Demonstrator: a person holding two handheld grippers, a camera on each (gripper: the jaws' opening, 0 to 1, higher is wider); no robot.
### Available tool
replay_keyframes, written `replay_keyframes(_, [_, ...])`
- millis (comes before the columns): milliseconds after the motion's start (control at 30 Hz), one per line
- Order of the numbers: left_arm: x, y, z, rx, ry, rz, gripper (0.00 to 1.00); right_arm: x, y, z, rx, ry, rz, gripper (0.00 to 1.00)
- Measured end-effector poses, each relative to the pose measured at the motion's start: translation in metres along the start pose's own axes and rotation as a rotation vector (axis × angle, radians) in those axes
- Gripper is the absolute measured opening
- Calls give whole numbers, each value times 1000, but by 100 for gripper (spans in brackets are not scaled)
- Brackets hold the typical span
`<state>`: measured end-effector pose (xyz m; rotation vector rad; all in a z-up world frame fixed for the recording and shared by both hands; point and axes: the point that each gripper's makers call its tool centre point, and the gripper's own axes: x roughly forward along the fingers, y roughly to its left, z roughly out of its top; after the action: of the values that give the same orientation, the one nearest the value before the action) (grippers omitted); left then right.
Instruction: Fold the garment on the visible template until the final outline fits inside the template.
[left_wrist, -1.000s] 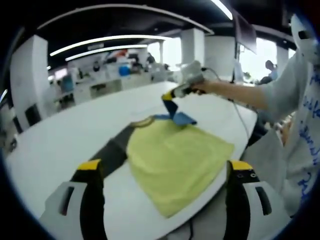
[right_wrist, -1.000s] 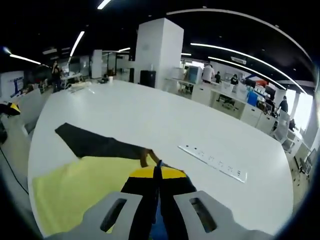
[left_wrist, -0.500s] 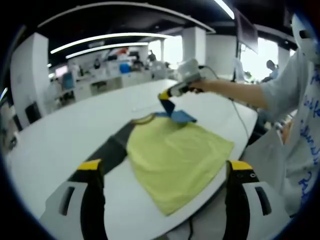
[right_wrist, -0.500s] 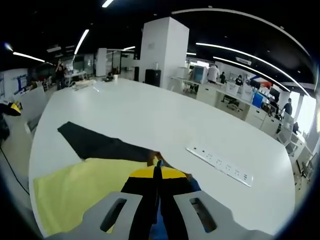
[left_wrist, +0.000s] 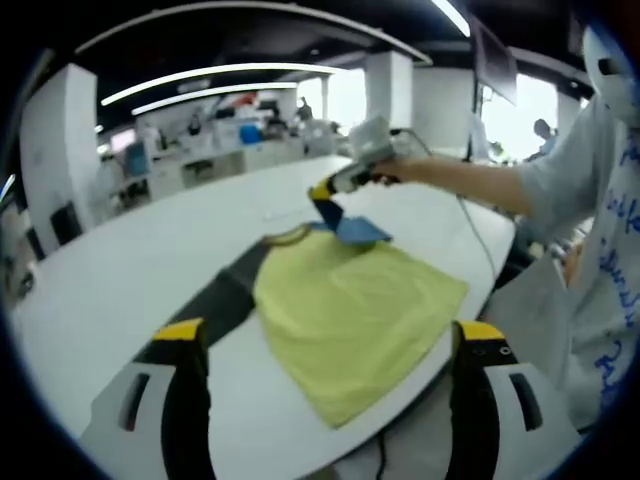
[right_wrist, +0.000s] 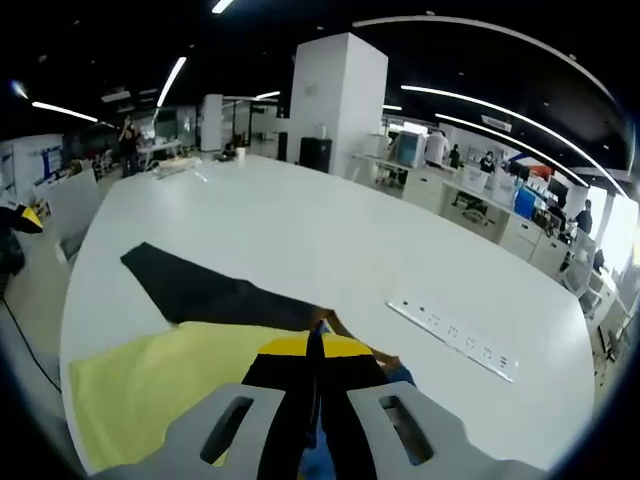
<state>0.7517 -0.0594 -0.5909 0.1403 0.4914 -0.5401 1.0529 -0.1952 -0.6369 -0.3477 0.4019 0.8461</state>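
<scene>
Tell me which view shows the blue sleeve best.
The left gripper view: the blue sleeve hangs lifted from the right gripper beside the yellow garment. In the right gripper view, its shut jaws hide most of it.

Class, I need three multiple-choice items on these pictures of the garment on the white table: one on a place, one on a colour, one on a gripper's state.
1. Where does the dark sleeve lie?
A on the white table
B on a chair
C on the floor
2. What colour is the shirt's body?
A red
B yellow
C white
3. How is the right gripper?
A wide open
B lying on the table
C shut on the blue sleeve

A: the sleeve lies flat on the tabletop. B: the body cloth is yellow. C: its fingers meet on the lifted blue cloth.
</scene>
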Motion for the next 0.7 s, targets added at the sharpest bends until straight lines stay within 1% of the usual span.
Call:
replay_keyframes(267, [0,2,-1,-2,5,3,96,7,12,6,-9,-6,22,1])
replay_keyframes(700, [-1,4,-4,-8,8,10,96,21,25,18,-23,-21,51,1])
